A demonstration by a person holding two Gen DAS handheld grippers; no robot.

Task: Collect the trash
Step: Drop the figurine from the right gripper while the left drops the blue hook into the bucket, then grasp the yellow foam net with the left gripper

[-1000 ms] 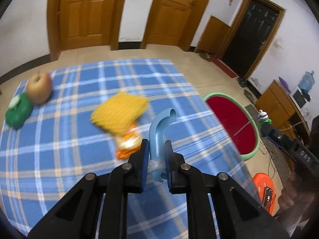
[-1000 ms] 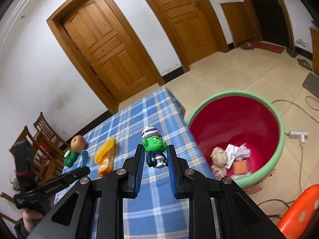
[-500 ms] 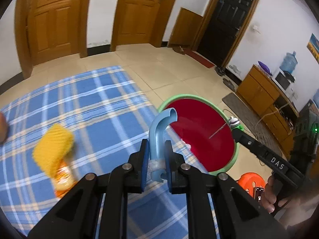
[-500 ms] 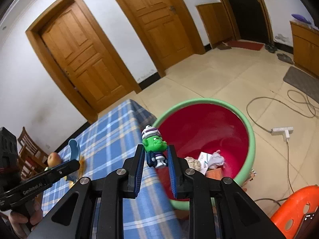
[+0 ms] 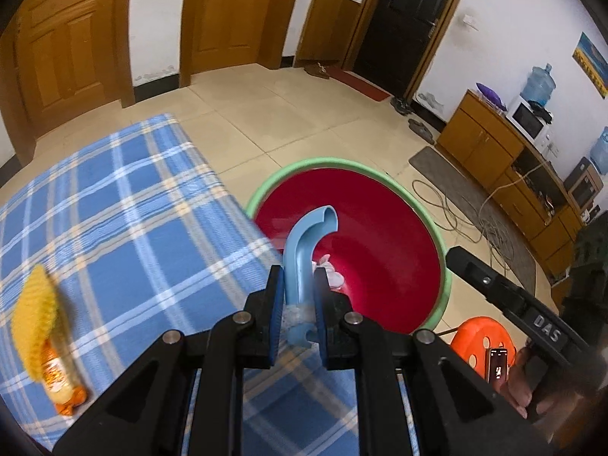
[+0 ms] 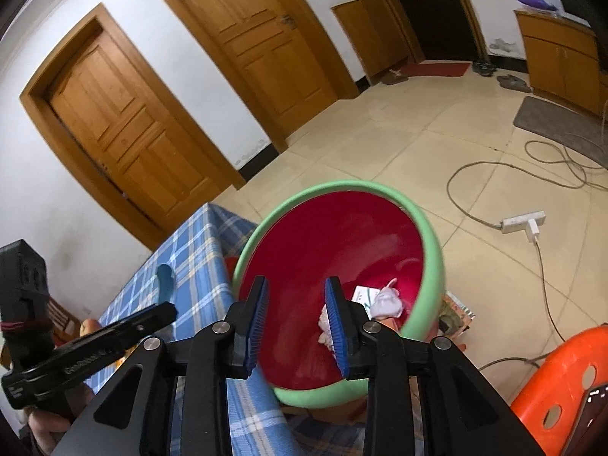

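Left tongs (image 5: 298,296) clenched on curved light-blue plastic piece (image 5: 306,250) above green-rimmed red round tub (image 5: 383,178), right tongs (image 6: 296,315) spread wide with nothing between, over same tub holding crumpled white paper (image 6: 385,298), blue plaid-covered desk (image 5: 114,209) beside, yellow knitted cloth (image 5: 32,319) on orange snack packet (image 5: 62,380)

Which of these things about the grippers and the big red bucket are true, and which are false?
1. The left gripper is shut on the blue curved piece. True.
2. The right gripper holds a green toy. False: it is open, with nothing between its fingers.
3. The red bucket has a green rim. True.
4. The bucket has nothing in it. False: crumpled white paper lies inside.
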